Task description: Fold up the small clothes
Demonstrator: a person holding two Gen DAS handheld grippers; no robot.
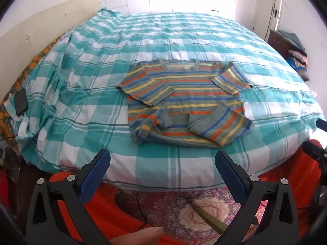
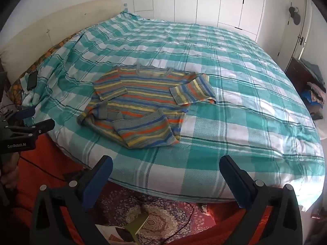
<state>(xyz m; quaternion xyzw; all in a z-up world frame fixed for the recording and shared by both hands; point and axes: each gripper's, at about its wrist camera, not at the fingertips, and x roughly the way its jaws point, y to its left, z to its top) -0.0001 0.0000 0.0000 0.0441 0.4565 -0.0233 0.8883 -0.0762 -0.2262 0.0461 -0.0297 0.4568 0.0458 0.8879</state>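
Observation:
A small striped sweater (image 1: 184, 102) in grey, orange, yellow and blue lies flat on the bed, neck away from me, both sleeves folded in over the body. It also shows in the right wrist view (image 2: 141, 104), left of centre. My left gripper (image 1: 162, 163) is open and empty, held off the near edge of the bed, short of the sweater's hem. My right gripper (image 2: 165, 169) is open and empty, also off the near edge, to the right of the sweater. The left gripper (image 2: 35, 118) shows in the right wrist view at the far left.
The bed carries a teal and white checked cover (image 1: 204, 40). A dark phone (image 1: 20, 102) lies at its left edge. A patterned rug (image 1: 173, 210) and a cable lie on the floor below. A dark cabinet with piled clothes (image 2: 312, 85) stands right.

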